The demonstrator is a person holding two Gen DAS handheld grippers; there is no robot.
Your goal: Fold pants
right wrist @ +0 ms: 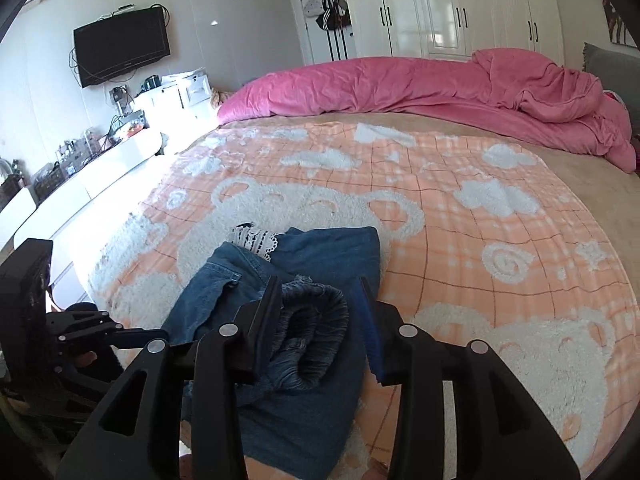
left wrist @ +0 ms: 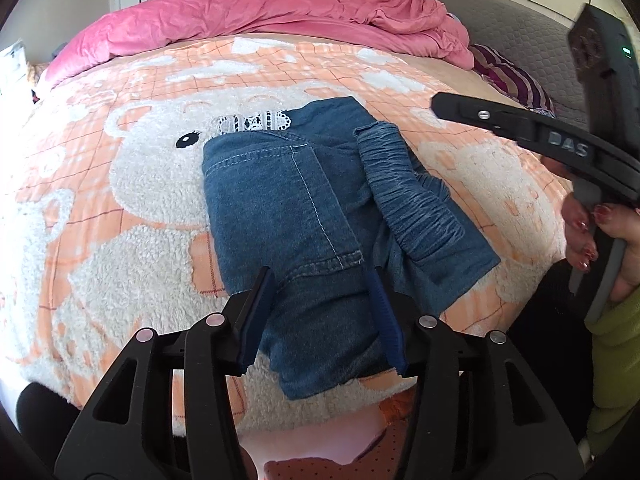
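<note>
Pants folded, long axis seemingly running away; both grippers' fingers apart, gripping nothing.

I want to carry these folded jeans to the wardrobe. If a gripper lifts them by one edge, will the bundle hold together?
Probably not. The jeans are soft denim in loose layers, so they would likely droop and unfold. The bunched elastic waistband lies loose on top and may slide off. The fleecy blanket would likely drag on them if pushed.
</note>
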